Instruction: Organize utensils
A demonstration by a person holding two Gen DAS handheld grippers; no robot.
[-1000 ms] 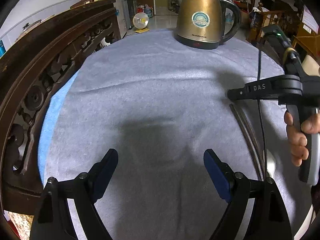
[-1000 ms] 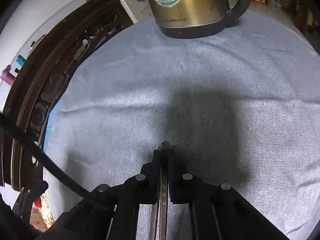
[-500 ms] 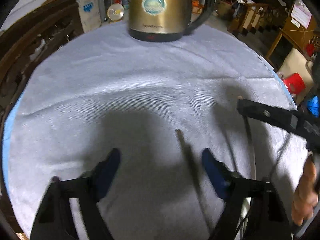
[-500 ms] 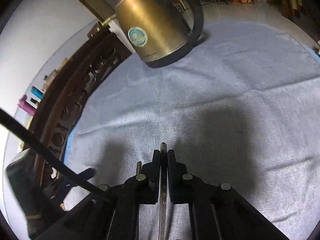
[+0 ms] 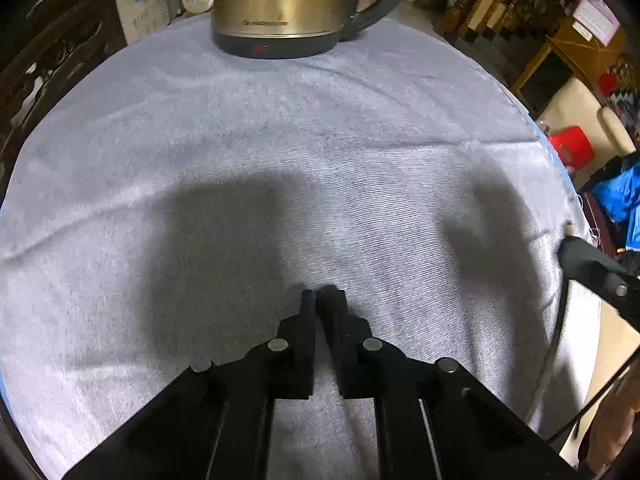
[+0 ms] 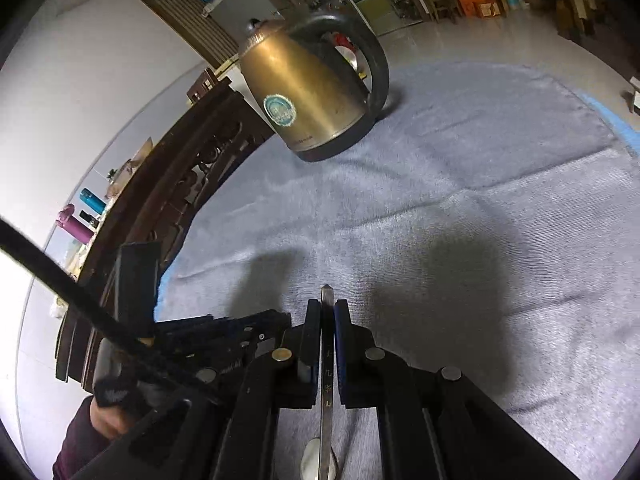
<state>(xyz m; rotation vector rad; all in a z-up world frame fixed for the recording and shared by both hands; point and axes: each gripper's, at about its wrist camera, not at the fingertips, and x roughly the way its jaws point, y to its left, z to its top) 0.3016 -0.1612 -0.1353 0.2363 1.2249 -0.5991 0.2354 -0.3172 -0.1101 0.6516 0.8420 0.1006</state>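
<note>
Your right gripper (image 6: 328,312) jaws clamp a spoon (image 6: 327,360), handle pointing toward the kettle (image 6: 308,100); left gripper (image 5: 322,300) jaws look shut, perhaps on a thin utensil.

Both wrist views low, facing kettle (image 5: 280,4)

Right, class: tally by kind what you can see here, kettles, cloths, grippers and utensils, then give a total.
kettle: 1
grey cloth: 1
grippers: 2, the left gripper and the right gripper
metal utensil: 1, clamped between the right gripper's fingers
Total: 5
</note>
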